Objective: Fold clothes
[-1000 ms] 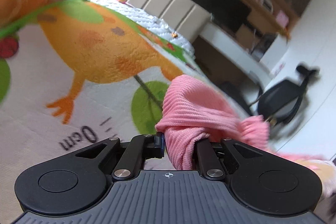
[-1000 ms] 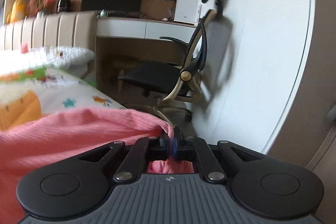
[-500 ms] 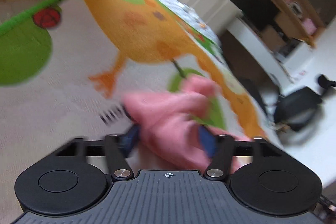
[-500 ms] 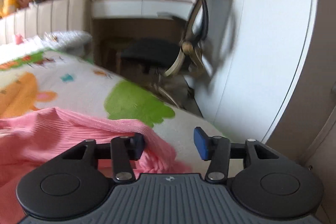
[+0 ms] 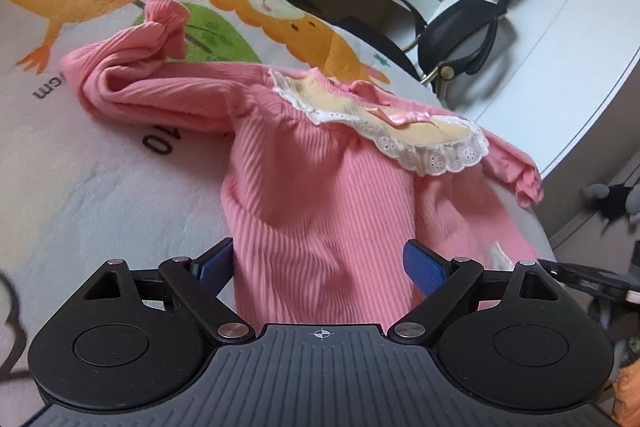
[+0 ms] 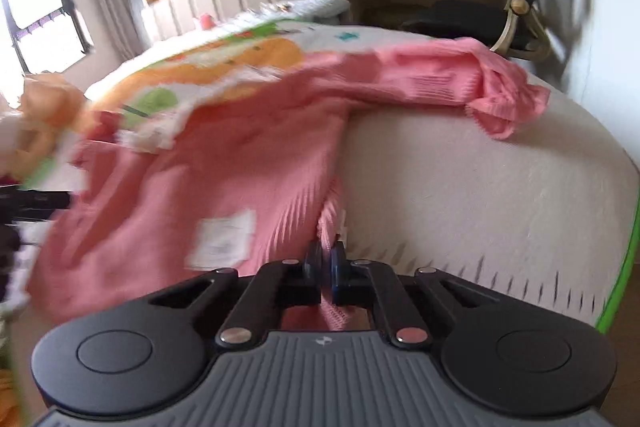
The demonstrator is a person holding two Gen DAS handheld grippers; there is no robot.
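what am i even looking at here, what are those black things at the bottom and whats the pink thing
The black shapes are two hand-held grippers, one in each hand of a person; there is no robot arm. Each carries a wide-angle camera looking along its two fingers, so one picture is from the left hand and one from the right.

The pink thing is a ribbed pink garment with a white lace collar, spread on a bed cover printed with an orange cartoon animal.

The left gripper has just opened wide: the cloth lies between its blue pads, unpinched. The right gripper has just closed and pinches an edge of the garment. An office chair stands behind.
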